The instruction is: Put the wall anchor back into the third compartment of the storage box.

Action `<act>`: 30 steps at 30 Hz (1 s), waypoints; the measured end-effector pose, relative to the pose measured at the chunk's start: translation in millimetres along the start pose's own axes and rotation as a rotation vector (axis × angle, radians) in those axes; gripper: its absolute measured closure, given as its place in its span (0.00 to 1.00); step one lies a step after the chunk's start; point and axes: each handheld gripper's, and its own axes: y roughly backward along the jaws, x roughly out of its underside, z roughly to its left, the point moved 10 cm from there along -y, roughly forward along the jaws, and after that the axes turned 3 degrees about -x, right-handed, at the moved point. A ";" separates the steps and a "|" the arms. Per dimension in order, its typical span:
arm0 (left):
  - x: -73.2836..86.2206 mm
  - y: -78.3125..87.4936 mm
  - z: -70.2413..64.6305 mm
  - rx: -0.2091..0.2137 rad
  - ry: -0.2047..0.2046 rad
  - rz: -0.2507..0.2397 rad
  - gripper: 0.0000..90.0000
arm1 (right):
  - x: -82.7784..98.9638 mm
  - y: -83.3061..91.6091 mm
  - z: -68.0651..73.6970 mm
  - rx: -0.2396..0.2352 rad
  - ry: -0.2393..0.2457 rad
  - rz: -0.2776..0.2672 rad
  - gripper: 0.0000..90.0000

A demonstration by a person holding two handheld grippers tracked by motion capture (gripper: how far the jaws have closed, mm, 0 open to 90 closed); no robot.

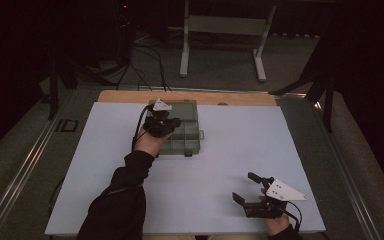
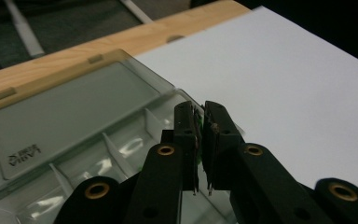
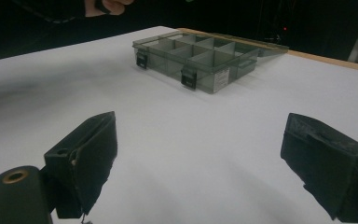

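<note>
the clear compartment box (image 1: 180,131) is lying open toward the far edge of the desk (image 1: 230,150), its lid (image 2: 70,105) folded back flat on the side away from the person. the left tool (image 1: 161,122) is hovering over the box's compartments, its jaws standing nearly together and pinching a small green-edged item (image 2: 198,125) too small to identify. the right tool (image 1: 252,192) is resting well apart from the box, near the desk's front edge, with its jaws spread wide and gripping nothing, and its own view is looking across the white surface at the box.
</note>
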 end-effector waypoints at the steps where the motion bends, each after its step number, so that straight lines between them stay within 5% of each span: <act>1: 0.5 -4.4 4.1 -0.022 0.025 -0.004 0.92 | 0.0 0.1 0.0 0.000 0.000 0.000 0.12; 18: 17.1 -39.4 18.5 -0.107 0.149 0.018 0.92 | 1.2 0.0 0.0 -0.005 -0.009 0.001 0.12; 30: 31.7 -58.1 19.6 -0.122 0.178 0.084 0.92 | 1.8 -0.1 0.3 -0.009 -0.012 0.005 0.12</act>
